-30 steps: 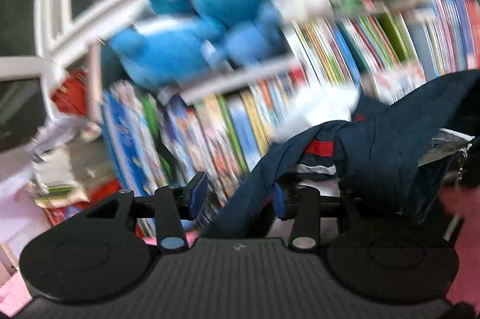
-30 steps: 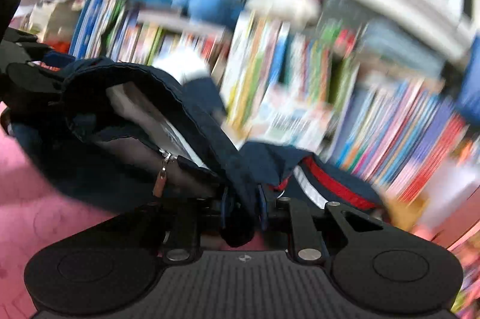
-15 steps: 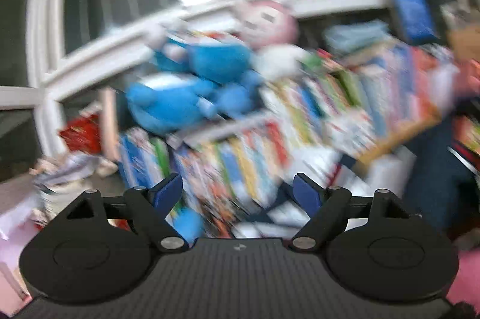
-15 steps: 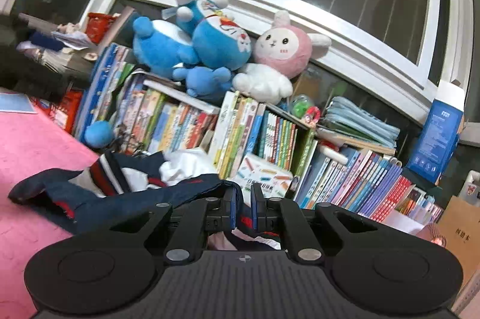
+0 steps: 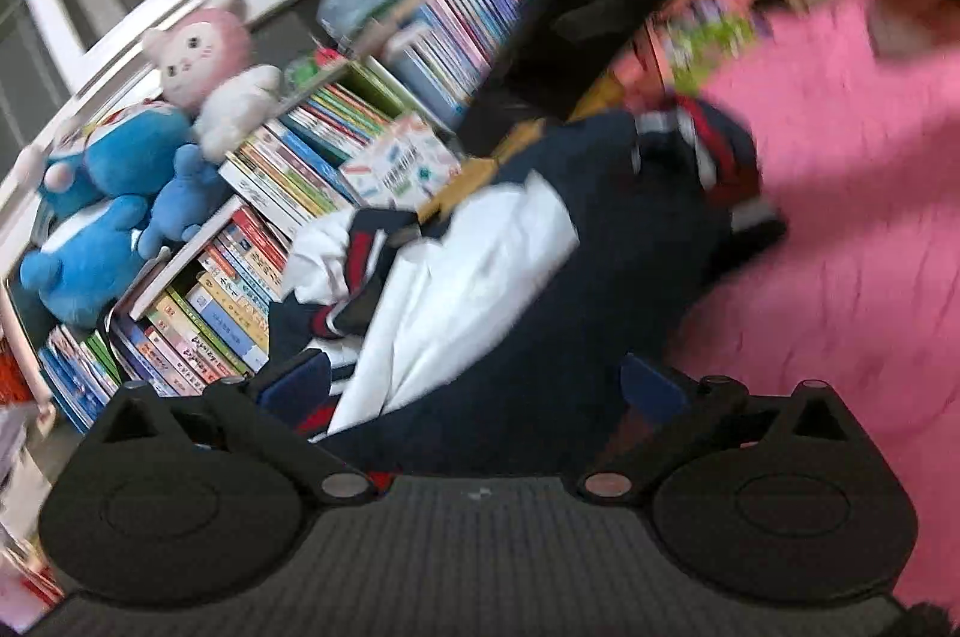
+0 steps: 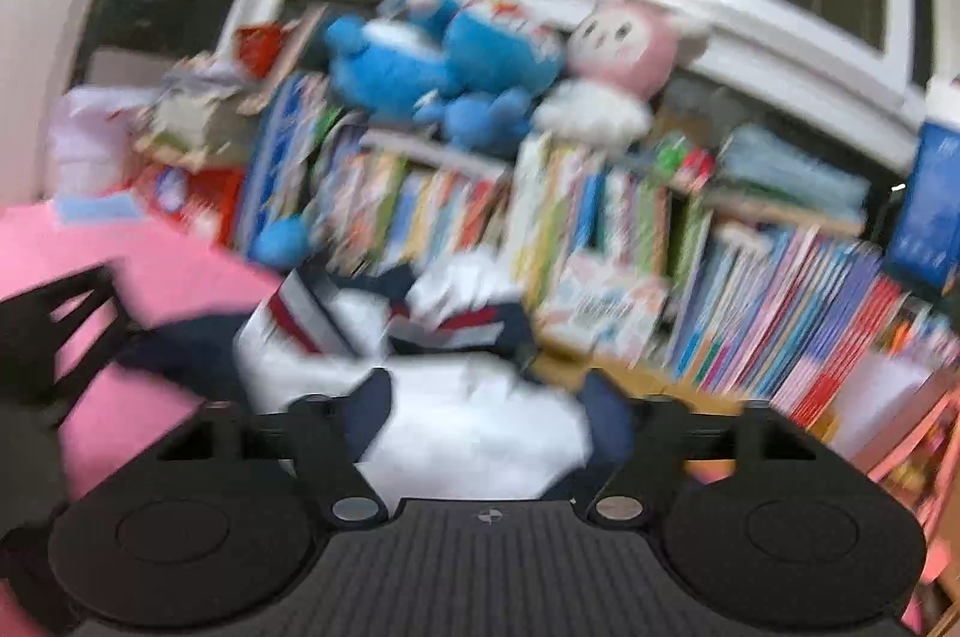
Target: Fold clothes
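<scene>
The bookshelf (image 6: 600, 229) at twelve o'clock is packed with upright books (image 6: 798, 301), with blue plush toys (image 6: 444, 67) and a pink plush rabbit (image 6: 624, 55) on top. Just before it, the navy-and-white jacket (image 5: 528, 277) lies crumpled on the pink mat (image 5: 840, 217). The left gripper (image 5: 474, 385) and the right gripper (image 6: 489, 412) are both opening, jaws released over the cloth.

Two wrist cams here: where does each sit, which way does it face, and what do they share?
Left wrist: on the left gripper, rolled view, facing the navy-and-white jacket on the pink mat; its fingers opening, not gripping.
Right wrist: on the right gripper, roughly level, facing the jacket and bookshelf; fingers opening, cloth between, unpinched; dark shape at the left edge, probably the other gripper.
Shared: jacket, bookshelf, blue plush, pink rabbit plush.
</scene>
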Action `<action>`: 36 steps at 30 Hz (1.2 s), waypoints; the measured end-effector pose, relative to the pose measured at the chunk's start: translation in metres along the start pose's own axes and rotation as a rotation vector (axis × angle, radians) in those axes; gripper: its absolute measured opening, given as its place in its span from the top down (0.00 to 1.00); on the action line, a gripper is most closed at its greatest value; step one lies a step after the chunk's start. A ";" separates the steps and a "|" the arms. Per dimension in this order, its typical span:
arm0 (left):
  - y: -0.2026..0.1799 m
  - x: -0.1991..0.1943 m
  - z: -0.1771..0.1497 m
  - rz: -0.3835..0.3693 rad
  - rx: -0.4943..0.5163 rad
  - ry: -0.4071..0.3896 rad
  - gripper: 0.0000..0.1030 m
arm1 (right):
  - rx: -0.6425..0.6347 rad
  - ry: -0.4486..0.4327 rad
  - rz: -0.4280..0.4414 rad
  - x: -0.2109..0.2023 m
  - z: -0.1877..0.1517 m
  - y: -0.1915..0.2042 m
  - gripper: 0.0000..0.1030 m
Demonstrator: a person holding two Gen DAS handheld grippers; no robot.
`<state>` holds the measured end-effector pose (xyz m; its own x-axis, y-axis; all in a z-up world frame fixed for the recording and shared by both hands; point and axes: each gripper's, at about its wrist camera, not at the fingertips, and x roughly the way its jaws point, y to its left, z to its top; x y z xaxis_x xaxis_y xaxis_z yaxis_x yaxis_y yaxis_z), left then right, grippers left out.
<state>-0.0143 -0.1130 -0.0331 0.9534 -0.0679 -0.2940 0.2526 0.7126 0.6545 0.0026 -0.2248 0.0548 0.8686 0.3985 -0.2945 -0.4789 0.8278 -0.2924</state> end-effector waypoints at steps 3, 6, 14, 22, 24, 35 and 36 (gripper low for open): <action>0.000 0.024 -0.009 0.104 0.040 0.062 0.00 | -0.045 0.064 0.042 -0.005 -0.035 0.009 0.16; 0.030 0.040 -0.012 0.200 -0.086 0.126 0.00 | -0.102 0.135 0.076 -0.001 -0.064 0.021 0.12; 0.116 0.057 -0.012 0.477 -0.393 0.209 0.00 | -0.115 0.186 -0.058 0.077 -0.053 0.032 0.02; 0.154 0.056 -0.022 0.436 -0.575 0.201 0.00 | 0.202 0.099 -0.305 0.092 -0.020 -0.034 0.02; 0.152 0.043 -0.014 0.449 -0.565 0.172 0.00 | 0.176 0.077 -0.358 0.086 -0.017 -0.038 0.02; 0.219 -0.117 0.060 0.575 -0.570 -0.145 0.00 | -0.131 -0.230 -0.579 -0.051 0.083 -0.012 0.00; 0.226 -0.140 0.067 0.591 -0.568 -0.190 0.00 | -0.143 -0.272 -0.593 -0.072 0.096 -0.009 0.00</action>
<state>-0.0797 0.0105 0.2027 0.9271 0.3467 0.1425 -0.3700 0.9075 0.1988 -0.0433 -0.2228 0.1664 0.9822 -0.0070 0.1880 0.0937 0.8846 -0.4569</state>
